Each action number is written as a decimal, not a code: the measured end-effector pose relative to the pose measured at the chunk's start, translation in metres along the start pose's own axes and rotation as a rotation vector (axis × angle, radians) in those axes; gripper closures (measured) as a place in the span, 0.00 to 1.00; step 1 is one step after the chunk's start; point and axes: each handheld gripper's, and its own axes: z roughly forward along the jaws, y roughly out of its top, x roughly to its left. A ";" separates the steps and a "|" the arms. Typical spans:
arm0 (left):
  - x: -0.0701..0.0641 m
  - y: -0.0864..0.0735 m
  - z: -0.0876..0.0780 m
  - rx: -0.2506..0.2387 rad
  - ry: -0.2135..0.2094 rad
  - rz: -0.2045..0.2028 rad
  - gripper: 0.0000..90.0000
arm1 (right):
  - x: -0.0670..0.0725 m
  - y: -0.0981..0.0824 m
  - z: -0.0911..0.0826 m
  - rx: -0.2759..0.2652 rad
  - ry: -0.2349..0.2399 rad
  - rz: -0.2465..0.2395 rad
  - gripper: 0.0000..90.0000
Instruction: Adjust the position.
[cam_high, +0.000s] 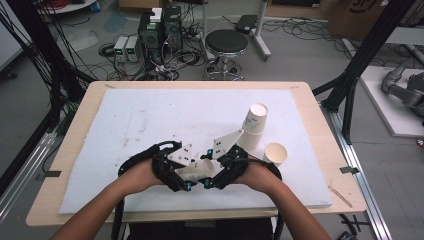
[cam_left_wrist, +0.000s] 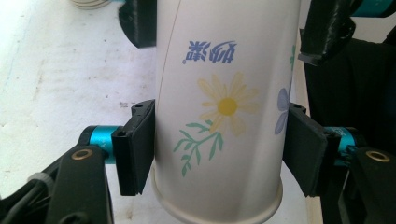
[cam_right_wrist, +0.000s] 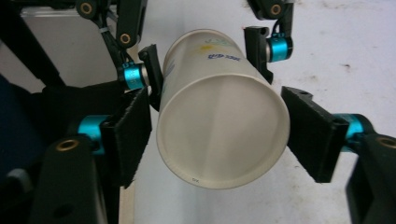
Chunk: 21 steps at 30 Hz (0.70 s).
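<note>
The left gripper (cam_left_wrist: 217, 149) pinches the flowered paper cup (cam_high: 197, 171), held on its side near the cup stack (cam_high: 254, 125). The right gripper (cam_right_wrist: 217, 135) presses its base end; squeezing harder could crush the thin wall.

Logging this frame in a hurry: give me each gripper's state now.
Left gripper: shut on the flowered paper cup.
Right gripper: jaws around the same cup's bottom end; whether the pads press cannot be told.
</note>
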 end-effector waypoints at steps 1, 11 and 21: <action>0.000 0.000 0.000 -0.003 -0.002 0.001 0.36 | 0.000 0.000 0.000 0.003 0.004 0.001 0.33; -0.002 -0.008 -0.001 -0.095 -0.015 0.001 0.30 | -0.001 -0.002 -0.003 -0.008 0.035 0.003 0.41; -0.002 -0.040 -0.012 -0.345 -0.012 -0.128 0.19 | -0.003 -0.018 -0.014 -0.049 0.022 0.042 0.41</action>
